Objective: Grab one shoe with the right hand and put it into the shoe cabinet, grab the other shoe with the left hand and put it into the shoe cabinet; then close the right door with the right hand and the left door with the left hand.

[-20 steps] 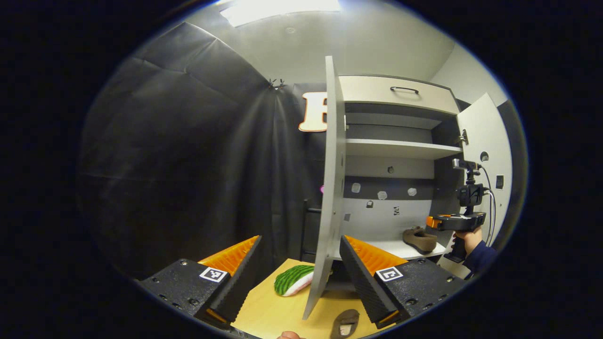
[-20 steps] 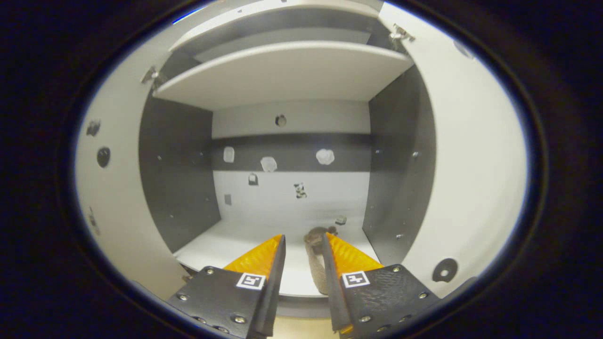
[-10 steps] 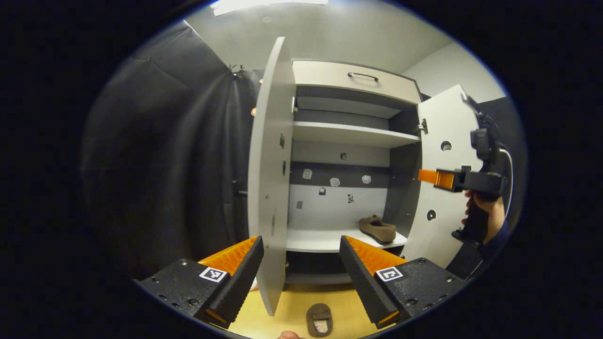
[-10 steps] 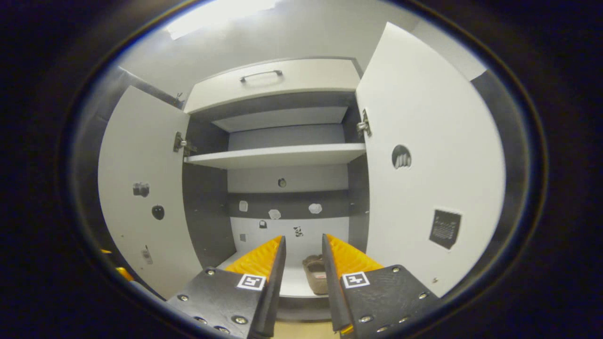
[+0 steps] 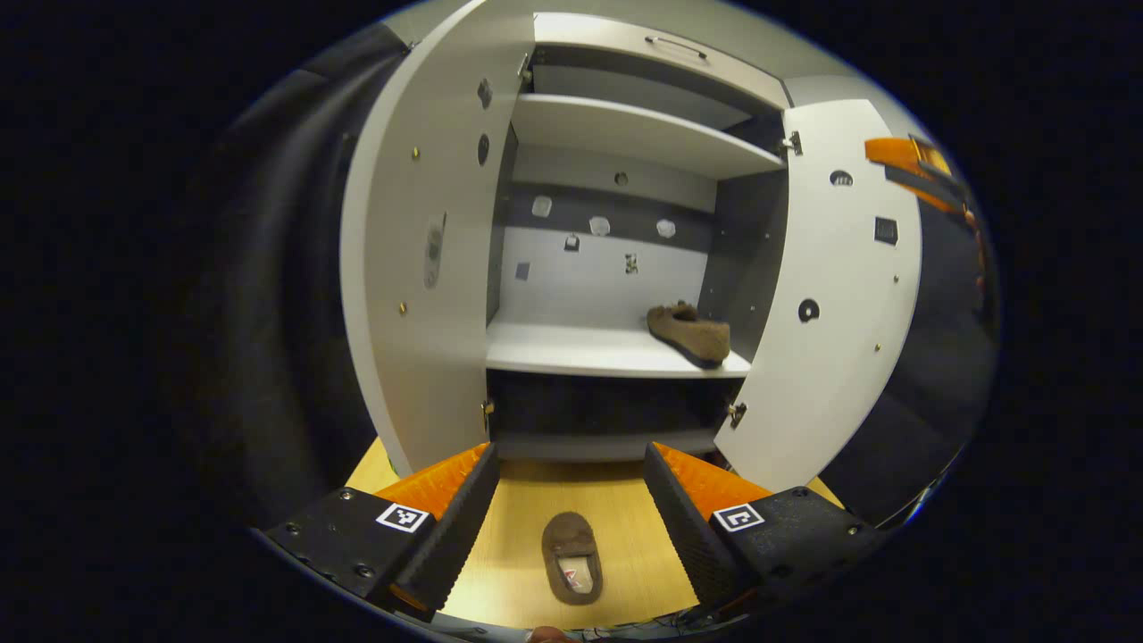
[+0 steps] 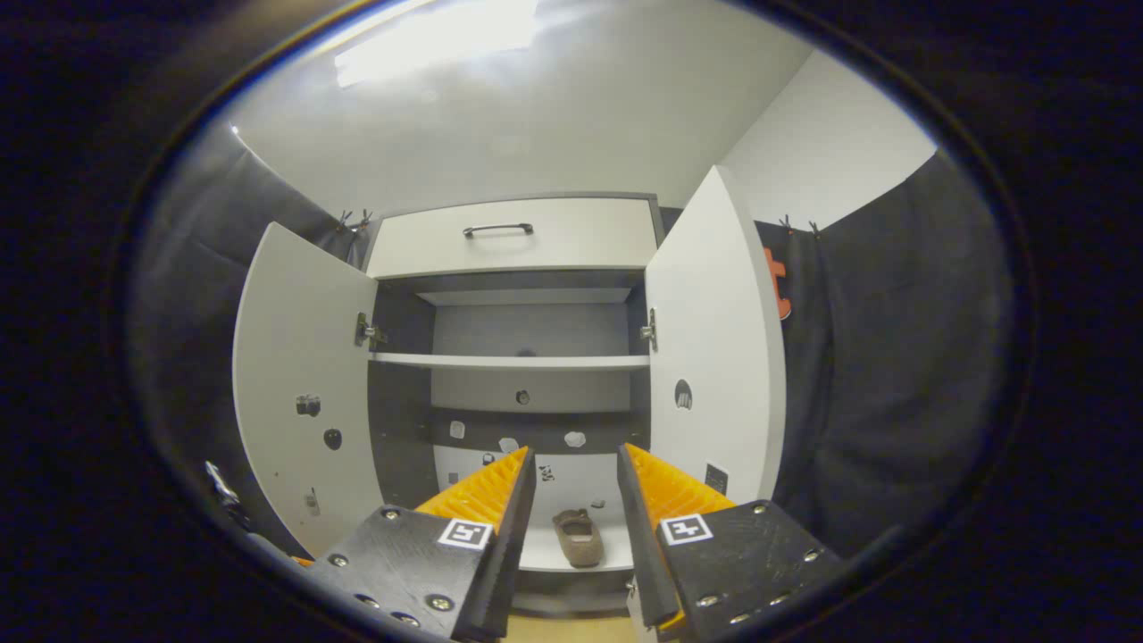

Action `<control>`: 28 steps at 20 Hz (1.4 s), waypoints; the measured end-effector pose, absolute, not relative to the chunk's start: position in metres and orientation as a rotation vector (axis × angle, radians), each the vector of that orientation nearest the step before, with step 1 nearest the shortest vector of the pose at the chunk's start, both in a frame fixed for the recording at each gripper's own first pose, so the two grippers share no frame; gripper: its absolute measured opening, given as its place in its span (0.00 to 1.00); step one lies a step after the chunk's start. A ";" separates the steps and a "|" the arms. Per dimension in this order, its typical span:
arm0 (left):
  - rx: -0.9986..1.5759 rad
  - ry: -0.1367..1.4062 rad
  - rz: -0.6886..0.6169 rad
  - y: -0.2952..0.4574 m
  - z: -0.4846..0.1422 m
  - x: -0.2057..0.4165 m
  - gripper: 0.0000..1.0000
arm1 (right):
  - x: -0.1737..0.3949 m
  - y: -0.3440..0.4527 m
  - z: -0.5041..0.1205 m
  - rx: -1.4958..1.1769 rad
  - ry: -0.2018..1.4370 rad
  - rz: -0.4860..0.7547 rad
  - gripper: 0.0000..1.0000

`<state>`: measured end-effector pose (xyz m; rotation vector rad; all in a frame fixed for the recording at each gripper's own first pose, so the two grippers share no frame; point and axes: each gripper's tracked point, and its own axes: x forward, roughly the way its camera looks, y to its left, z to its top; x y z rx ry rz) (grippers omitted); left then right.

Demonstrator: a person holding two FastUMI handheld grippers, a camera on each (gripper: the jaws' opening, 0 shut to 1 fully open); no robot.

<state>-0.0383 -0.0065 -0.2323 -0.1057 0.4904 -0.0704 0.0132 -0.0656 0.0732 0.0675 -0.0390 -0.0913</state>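
Pulled back from white two-door shoe cabinet (image 6: 513,234): right gripper (image 6: 576,464), parted, empty. Brown suede shoe (image 5: 688,332) on lower shelf, right. Left gripper (image 5: 571,464) wide, empty, over second brown shoe (image 5: 571,556) on near wooden floor (image 5: 625,527).

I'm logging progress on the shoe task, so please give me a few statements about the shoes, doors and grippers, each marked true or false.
1. One brown suede shoe lies on the white cabinet's lower shelf, near its right end. True.
2. The second brown shoe sits on the upper shelf. False: it lies on the light wooden floor, between the left gripper's fingers in the left gripper view.
3. Both white cabinet doors, the left door and the right door, stand open. True.
4. The right gripper is shut on a shoe. False: its jaws are apart and hold nothing.
5. The drawer with the dark handle sits above the shelves. True.
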 end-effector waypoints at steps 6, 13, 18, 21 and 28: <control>-0.078 0.731 -0.102 -0.010 -0.357 -0.048 1.00 | -0.011 -0.073 0.084 0.041 -0.054 -0.114 0.78; -0.101 1.028 -0.139 -0.011 -0.495 -0.075 0.97 | -0.027 -0.084 0.092 0.006 -0.068 -0.160 0.84; -0.159 1.131 -0.133 -0.007 -0.550 -0.072 0.97 | -0.036 -0.105 0.090 -0.021 -0.055 -0.228 0.84; -0.181 1.163 -0.121 -0.004 -0.571 -0.063 0.97 | -0.043 -0.120 0.086 -0.043 -0.044 -0.281 0.84; -0.247 1.224 -0.141 -0.019 -0.605 -0.054 0.75 | -0.056 -0.145 0.083 -0.080 -0.023 -0.372 0.81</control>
